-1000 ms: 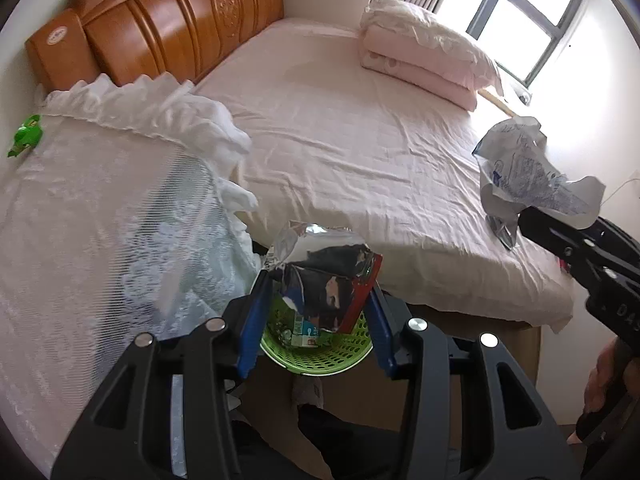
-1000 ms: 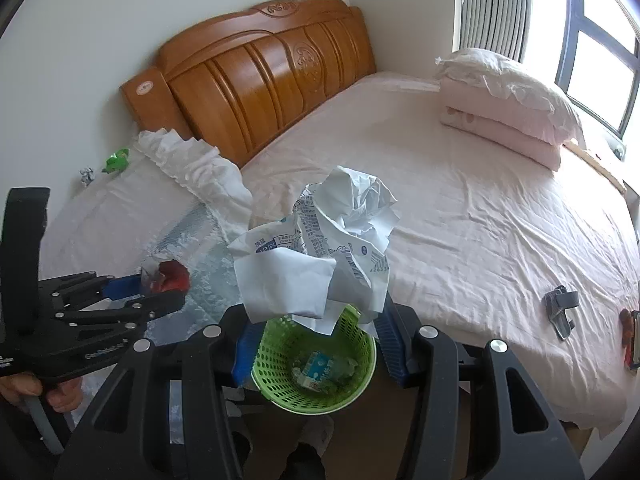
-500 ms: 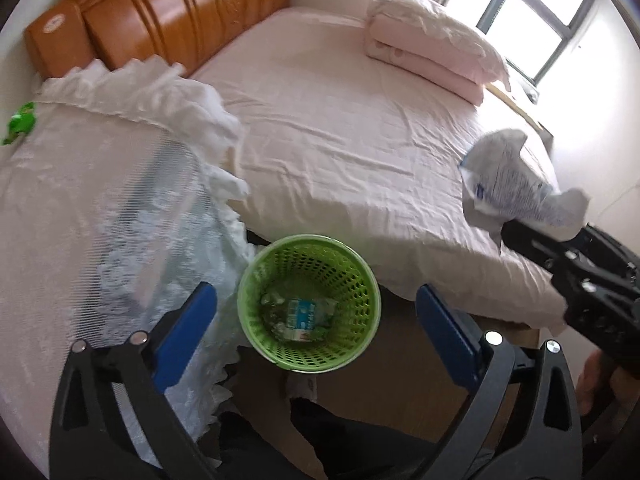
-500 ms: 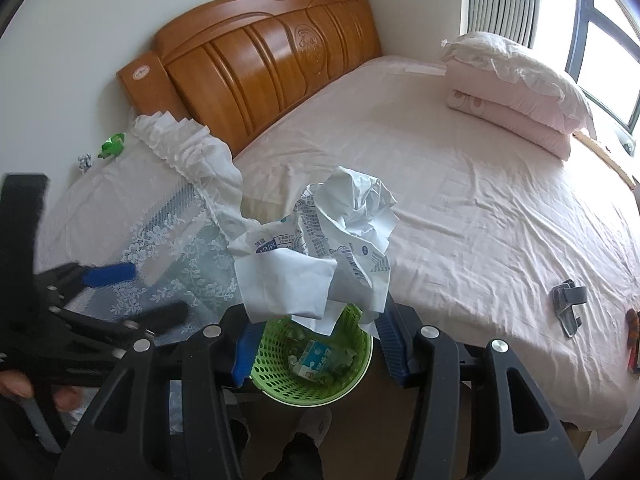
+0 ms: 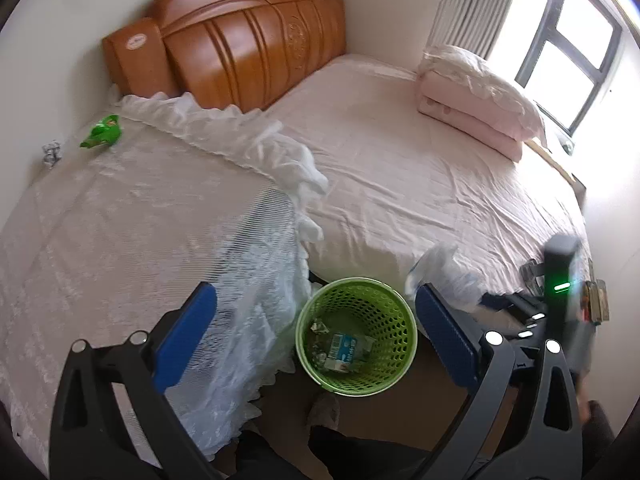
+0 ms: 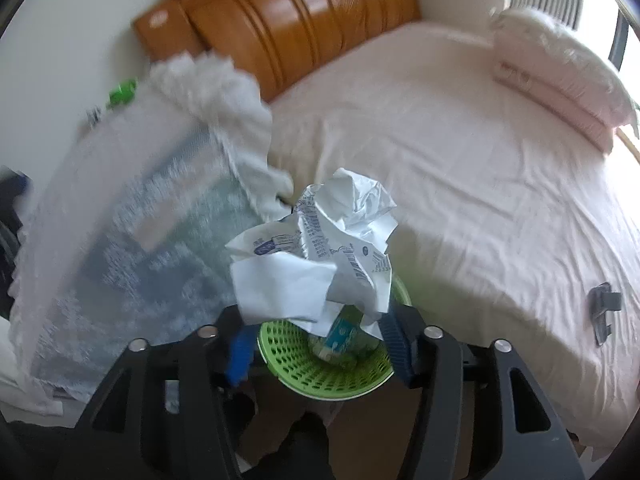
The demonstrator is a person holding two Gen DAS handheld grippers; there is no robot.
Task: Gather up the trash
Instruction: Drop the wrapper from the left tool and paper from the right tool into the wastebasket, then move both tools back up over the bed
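Left gripper point(image 5: 316, 334) dropped snack wrapper, jaws now wide, empty. Right gripper point(image 6: 316, 344) just opening around crumpled paper point(image 6: 316, 256) above green basket point(image 6: 288, 368), 6 o'clock; next: release.

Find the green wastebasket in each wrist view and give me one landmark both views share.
Left wrist view: the green wastebasket sits low at centre, on the floor beside the bed, between the open left gripper fingers.
Right wrist view: its rim shows low at centre, partly hidden behind the crumpled white wrapper in the right gripper.
Shared landmark: the wooden headboard.
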